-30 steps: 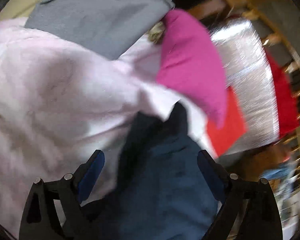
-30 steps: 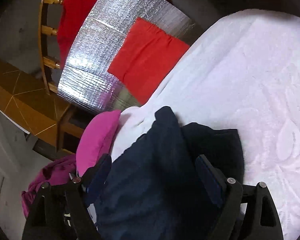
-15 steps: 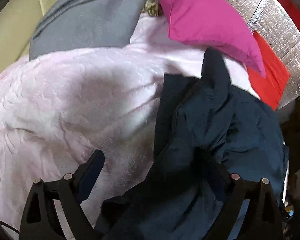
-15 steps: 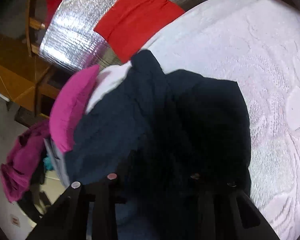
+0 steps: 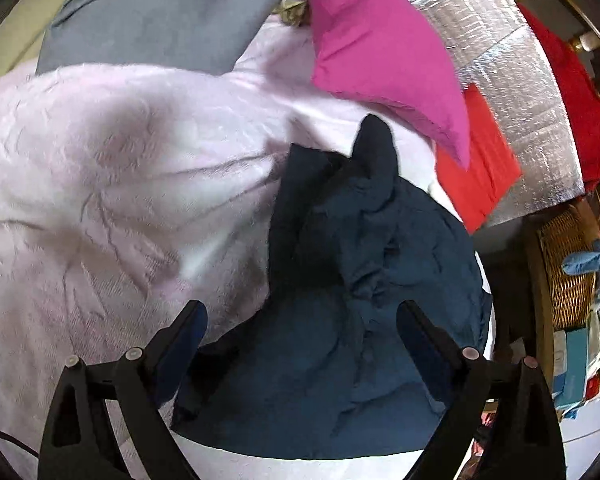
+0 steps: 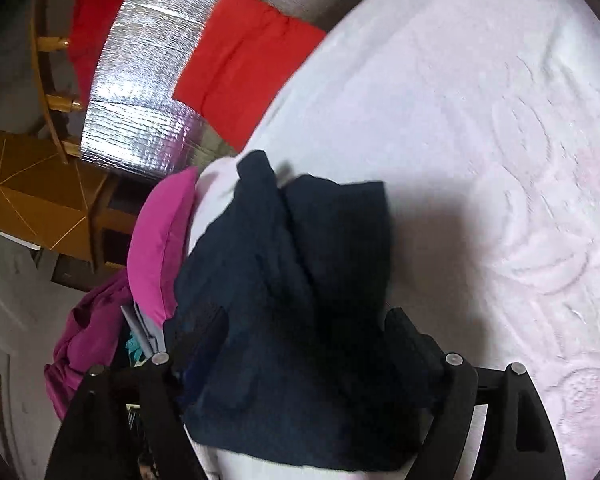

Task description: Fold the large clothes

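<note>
A crumpled navy garment (image 5: 360, 280) lies bunched on a pale pink textured bedspread (image 5: 100, 180). My left gripper (image 5: 300, 320) hovers over its near part, open, with the cloth below and between the fingers and the pads apart from it. In the right wrist view the same navy garment (image 6: 280, 280) is heaped on the bedspread (image 6: 480, 120). My right gripper (image 6: 304, 332) straddles that heap; its jaws are opening, and cloth lies between them without being pinched.
A magenta pillow (image 5: 380, 60) and a grey garment (image 5: 160, 12) lie beyond the navy one. Beside the bed, a red cloth (image 6: 244, 64) rests on a silver foil mat (image 6: 140, 120). A wicker basket (image 5: 568, 272) stands at the right, and purple clothing (image 6: 88, 340) is piled low at the left.
My right gripper closed on the navy garment half a second ago and has since spread wide again. The garment now lies more bunched. The left gripper stayed open while its view swung.
</note>
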Tool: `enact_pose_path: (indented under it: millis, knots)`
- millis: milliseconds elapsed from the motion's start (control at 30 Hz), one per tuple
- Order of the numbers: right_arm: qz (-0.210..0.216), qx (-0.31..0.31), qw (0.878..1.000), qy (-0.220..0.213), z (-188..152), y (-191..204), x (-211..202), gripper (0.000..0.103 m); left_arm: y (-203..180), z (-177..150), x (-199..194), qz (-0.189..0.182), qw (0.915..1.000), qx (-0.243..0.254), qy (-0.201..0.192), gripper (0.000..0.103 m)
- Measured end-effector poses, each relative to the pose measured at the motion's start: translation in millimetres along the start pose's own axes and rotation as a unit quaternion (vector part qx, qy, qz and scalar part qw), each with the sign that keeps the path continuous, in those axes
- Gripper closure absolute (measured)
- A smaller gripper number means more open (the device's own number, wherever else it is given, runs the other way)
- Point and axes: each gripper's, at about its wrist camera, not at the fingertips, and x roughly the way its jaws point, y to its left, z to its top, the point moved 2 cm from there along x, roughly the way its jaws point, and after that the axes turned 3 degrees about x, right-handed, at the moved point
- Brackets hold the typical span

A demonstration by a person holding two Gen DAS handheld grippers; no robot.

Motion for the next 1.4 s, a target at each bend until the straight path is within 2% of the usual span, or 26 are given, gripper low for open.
enact_pose_path:
  millis: [133, 333, 400, 500, 667, 800, 900, 967, 1033, 1067, 1233, 1300, 1400]
  knots:
    - [-0.002, 0.001, 1.000, 0.027, -1, -9, 5, 0.019, 6, -4, 15, 0.006, 0.9995, -0.011, 0.029, 0.008]
    - [-0.002, 0.000, 0.997, 0.078, -5, -15, 29, 0.018, 1, -10, 35, 0.020, 0.9981, 0.008, 0.058, 0.008]
    - [0.011, -0.004, 0.997, 0.079, -5, -12, 32, 0.014, -1, -10, 40, 0.022, 0.9975, 0.017, 0.065, 0.007]
    - [0.044, 0.002, 0.994, 0.095, -7, -10, 45, 0.013, -4, -12, 49, 0.025, 0.9966, 0.027, 0.074, 0.006]
    - [0.046, -0.025, 0.995, 0.089, -14, 7, 67, 0.010, -15, -13, 56, 0.007, 0.9960, 0.044, 0.078, 0.005]
    - [0.037, -0.051, 0.996, 0.068, -21, 23, 77, 0.010, -24, -13, 60, 0.002, 0.9960, 0.055, 0.071, 0.006]
    - [0.012, -0.082, 0.995, 0.053, -27, 37, 82, 0.013, -30, -15, 63, -0.011, 0.9967, 0.055, 0.059, 0.006]
    - [-0.023, -0.103, 0.993, 0.044, -31, 42, 86, 0.028, -34, -13, 64, -0.009, 0.9969, 0.057, 0.053, 0.012]
    - [-0.047, -0.117, 0.992, 0.030, -33, 44, 88, 0.034, -32, -10, 64, -0.005, 0.9979, 0.048, 0.043, 0.030]
    - [-0.050, -0.114, 0.992, 0.027, -33, 44, 87, 0.038, -32, -8, 65, -0.010, 0.9982, 0.044, 0.039, 0.033]
    - [-0.056, -0.119, 0.991, 0.011, -39, 52, 85, 0.046, -35, -11, 54, -0.013, 0.9984, 0.049, 0.024, 0.055]
    - [-0.049, -0.117, 0.992, 0.007, -39, 54, 78, 0.050, -35, -11, 47, -0.029, 0.9983, 0.047, 0.017, 0.066]
    - [-0.042, -0.119, 0.992, 0.003, -41, 56, 71, 0.055, -36, -15, 36, -0.039, 0.9980, 0.048, 0.012, 0.070]
